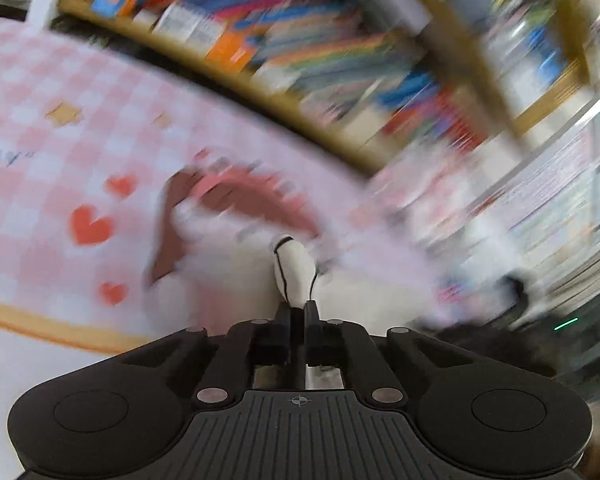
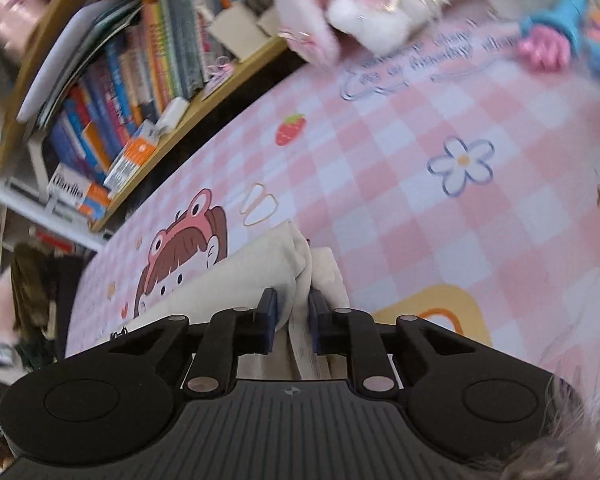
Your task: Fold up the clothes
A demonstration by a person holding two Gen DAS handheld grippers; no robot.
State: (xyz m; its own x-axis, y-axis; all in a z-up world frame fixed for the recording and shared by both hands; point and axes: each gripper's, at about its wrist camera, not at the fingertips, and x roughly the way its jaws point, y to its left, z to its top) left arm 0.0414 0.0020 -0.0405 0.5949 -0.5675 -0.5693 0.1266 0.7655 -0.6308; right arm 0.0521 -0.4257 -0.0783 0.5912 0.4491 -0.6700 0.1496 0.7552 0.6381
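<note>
Left wrist view is badly motion-blurred. The left gripper (image 1: 298, 308) has its jaws nearly together, clamped on a small bunch of white cloth with a thin black line on it, part of the white garment (image 1: 296, 268). The rest of that cloth spreads out ahead as a pale smear over the pink checked worktop (image 1: 60, 128), which has a cover printed with red hearts. A brown and pink cartoon print on the cover shows just past the cloth, too blurred to read. Behind the worktop edge stands a bookshelf (image 1: 300, 40) with coloured spines, all streaked.

Right wrist view is sharper. The right gripper (image 2: 293, 308) has its jaws closed on a bunched fold of the same off-white garment (image 2: 236, 276); the fabric is pinched between the blue pads and a ribbed strip of it hangs down between the fingers. From the jaws the cloth runs away to the left and lies on the cover, partly hiding a cartoon girl in a frog hat (image 2: 184, 248). Strawberry, flower and star prints are scattered on the cover. A plush toy (image 2: 340, 12) and pink and blue items sit at the far edge. Books fill the shelf on the left.
</note>
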